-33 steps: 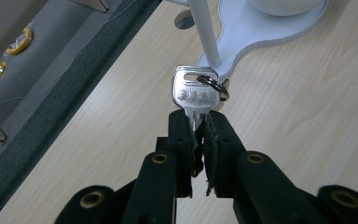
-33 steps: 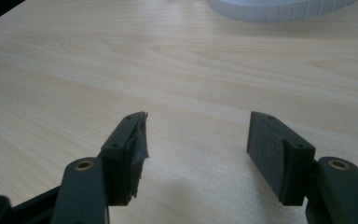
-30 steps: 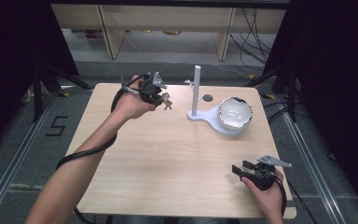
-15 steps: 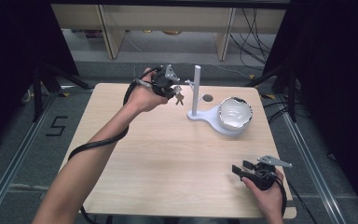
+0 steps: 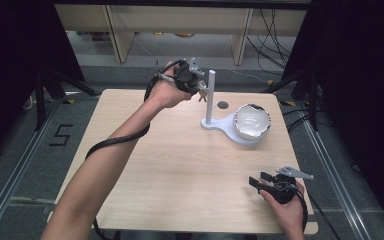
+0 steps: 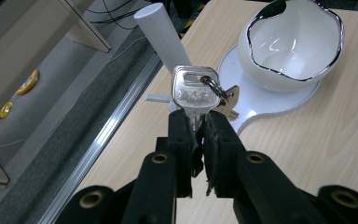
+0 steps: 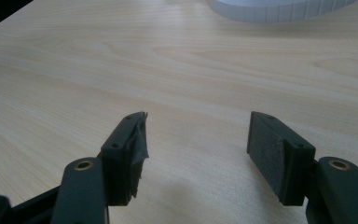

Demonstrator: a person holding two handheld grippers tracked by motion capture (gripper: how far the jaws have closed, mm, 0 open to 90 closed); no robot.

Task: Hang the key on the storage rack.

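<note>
My left gripper (image 6: 196,130) is shut on a silver key (image 6: 193,93) that carries a ring and a second brass key (image 6: 229,100). It hangs in the air close to the white post (image 6: 161,35) of a stand, near a small peg on that post. In the high view the left gripper (image 5: 196,84) is raised at the far side of the table, just left of the post (image 5: 210,95). The stand's white base (image 5: 220,125) holds a white bowl (image 5: 252,121). My right gripper (image 7: 193,140) stands open low over bare wood; the high view shows the right gripper (image 5: 260,180) at the near right.
The wooden table (image 5: 170,170) has a dark round hole (image 5: 222,105) behind the stand. A metal rail (image 6: 107,135) runs along the table's far edge, with floor, cables and shelving legs beyond. Dark curtains hang on both sides.
My left gripper has carried the keys to the right and upward, from left of the stand to right beside its post. The right gripper has stayed still.
</note>
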